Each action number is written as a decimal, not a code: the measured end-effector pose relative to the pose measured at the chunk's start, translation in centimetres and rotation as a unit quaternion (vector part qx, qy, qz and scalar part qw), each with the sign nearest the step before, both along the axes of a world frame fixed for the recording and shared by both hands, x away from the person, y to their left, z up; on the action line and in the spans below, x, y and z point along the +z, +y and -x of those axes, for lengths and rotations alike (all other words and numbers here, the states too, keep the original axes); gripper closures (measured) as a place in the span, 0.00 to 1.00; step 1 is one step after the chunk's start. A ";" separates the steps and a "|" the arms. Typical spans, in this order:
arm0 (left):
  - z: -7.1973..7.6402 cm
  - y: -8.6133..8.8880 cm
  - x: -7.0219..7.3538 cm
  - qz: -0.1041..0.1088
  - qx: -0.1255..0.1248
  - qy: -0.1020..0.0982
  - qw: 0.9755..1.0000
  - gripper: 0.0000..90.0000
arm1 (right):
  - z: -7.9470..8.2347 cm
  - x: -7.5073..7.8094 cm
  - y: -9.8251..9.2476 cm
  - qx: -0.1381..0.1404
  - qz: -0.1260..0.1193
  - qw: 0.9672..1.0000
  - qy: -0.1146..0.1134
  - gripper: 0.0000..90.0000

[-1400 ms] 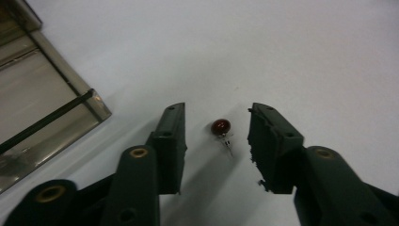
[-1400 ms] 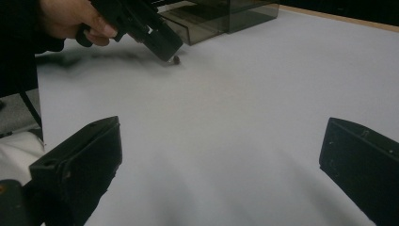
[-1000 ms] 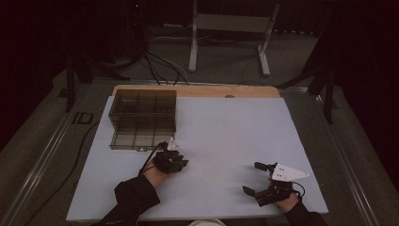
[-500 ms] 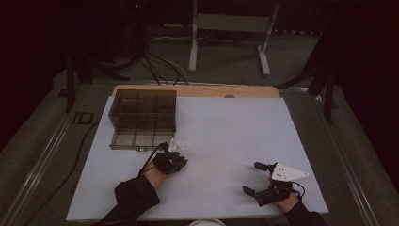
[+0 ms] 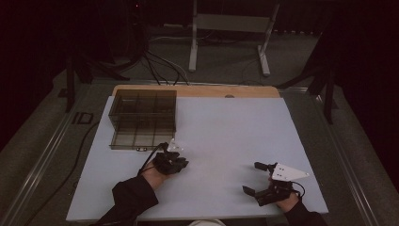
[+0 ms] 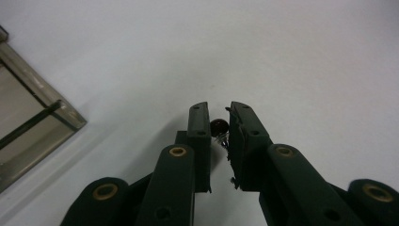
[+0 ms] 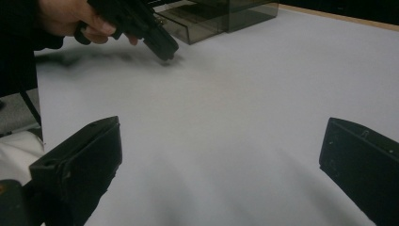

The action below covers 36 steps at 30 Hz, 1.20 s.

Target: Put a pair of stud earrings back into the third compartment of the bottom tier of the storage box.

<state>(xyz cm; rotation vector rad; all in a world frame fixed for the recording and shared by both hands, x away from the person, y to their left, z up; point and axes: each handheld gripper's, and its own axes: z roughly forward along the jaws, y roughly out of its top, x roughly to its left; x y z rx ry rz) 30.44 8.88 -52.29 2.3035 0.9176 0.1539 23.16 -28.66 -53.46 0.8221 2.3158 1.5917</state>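
Left gripper (image 5: 175, 162) sat low on the white table (image 5: 226, 127) in the high view, at about 7 o'clock from the table's middle, jaws narrowed. Just beyond it, toward 11 o'clock, stood the smoky compartment box (image 5: 143, 117). The right gripper (image 5: 256, 179) lay at roughly 4 o'clock, well apart from the left one, its jaws spread wide with nothing between them.

From the left gripper view, the jaws had just been closing and stood nearly together around a small dark round object (image 6: 218, 127) with a thin wiry bit beneath it; whether the pads truly pressed on it could not be told. The box's corner sat at 9 o'clock.

From the right gripper view, the gripper's own jaws stood far apart over bare table. At 11 o'clock a hand (image 7: 70, 19) held the left gripper tip-down on the surface, the box just behind it.
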 end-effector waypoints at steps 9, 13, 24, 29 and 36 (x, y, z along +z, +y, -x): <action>0.3 0.4 0.8 0.009 -0.014 0.003 1.000 0.90 | 0.0 0.0 0.0 0.001 0.001 1.000 0.000 0.00; 0.5 0.4 1.3 0.013 -0.020 0.002 1.000 0.90 | 0.0 0.0 0.0 0.000 -0.001 1.000 0.002 0.00; 0.5 0.5 2.3 0.027 -0.031 0.001 0.999 0.90 | 0.0 0.0 0.1 0.001 0.001 1.000 0.000 0.00; 0.4 0.7 2.8 0.031 -0.034 -0.001 0.999 0.90 | 0.0 0.0 0.0 0.000 0.000 1.000 0.000 0.00; 0.3 1.0 3.5 0.030 -0.033 -0.008 0.999 0.90 | 0.0 0.0 0.0 0.001 0.002 1.000 -0.001 0.00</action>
